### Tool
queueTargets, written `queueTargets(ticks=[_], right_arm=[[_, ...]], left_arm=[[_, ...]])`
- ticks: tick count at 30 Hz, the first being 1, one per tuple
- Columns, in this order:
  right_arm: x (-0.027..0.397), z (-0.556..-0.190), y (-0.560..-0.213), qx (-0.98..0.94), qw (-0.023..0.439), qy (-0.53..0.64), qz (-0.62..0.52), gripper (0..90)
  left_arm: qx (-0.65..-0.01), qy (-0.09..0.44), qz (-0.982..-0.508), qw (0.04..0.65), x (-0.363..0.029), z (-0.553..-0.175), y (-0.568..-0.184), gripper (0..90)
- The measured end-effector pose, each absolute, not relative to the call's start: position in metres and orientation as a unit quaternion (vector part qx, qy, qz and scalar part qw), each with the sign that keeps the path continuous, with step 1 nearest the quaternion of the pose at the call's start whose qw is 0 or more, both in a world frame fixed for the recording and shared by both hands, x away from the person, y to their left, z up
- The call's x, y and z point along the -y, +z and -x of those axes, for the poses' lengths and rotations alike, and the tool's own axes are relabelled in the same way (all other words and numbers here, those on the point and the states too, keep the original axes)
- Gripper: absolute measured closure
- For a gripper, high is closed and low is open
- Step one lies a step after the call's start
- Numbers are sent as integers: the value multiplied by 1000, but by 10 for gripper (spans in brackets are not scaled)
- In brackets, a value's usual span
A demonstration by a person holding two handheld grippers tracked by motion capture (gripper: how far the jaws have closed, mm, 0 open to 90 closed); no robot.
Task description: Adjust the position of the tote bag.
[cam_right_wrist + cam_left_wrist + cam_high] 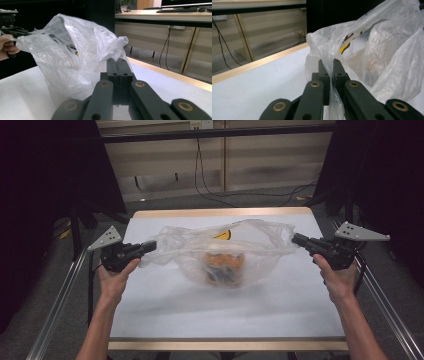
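Plastic bag [227, 252] sits mid-worktop [165, 315], thin clear film, mouth stretched wide between both tools. Orange item [226, 265] rests in the bottom of the sag, with a yellow-and-black print [223, 235] on the far wall

Left hand-held gripper [150, 245]: jaws clamped on the bag's left rim; in the left gripper view the film runs down between the closed jaws [329, 67]. Right hand-held gripper [296, 239]: jaws pressed together at the right rim; in the right gripper view the bag edge bunches at the tips [117, 65], so it looks pinched, though I can't see film between the jaws there

Step in hand, as I read it: holding the bag open or lifting it by the two rim points. To do it well:
- keep both tools level with each other so the load stays centred in the sag
- pull apart only enough to keep the mouth taut; film this thin will tear or slip at the pinch points
- raise both sides at the same rate; one side leading tips the orange item toward the low side
- left pinch looks deep and solid; right pinch sits near the rim edge, likeliest to slip, watch it
- don't twist the wrists, it ropes the rim and closes the mouth
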State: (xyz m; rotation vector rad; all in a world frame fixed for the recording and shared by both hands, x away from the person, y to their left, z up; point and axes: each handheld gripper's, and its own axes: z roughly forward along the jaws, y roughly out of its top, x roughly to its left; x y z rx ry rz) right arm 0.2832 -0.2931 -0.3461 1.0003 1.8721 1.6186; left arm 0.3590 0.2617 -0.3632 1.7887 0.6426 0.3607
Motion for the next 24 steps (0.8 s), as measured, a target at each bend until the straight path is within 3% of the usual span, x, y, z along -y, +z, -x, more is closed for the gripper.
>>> queueTargets(ticks=[24], right_arm=[[293,-305,-389,-712,216,530,-407,900]], left_arm=[[-287,116,-806,505,-248,-379,-411,885]])
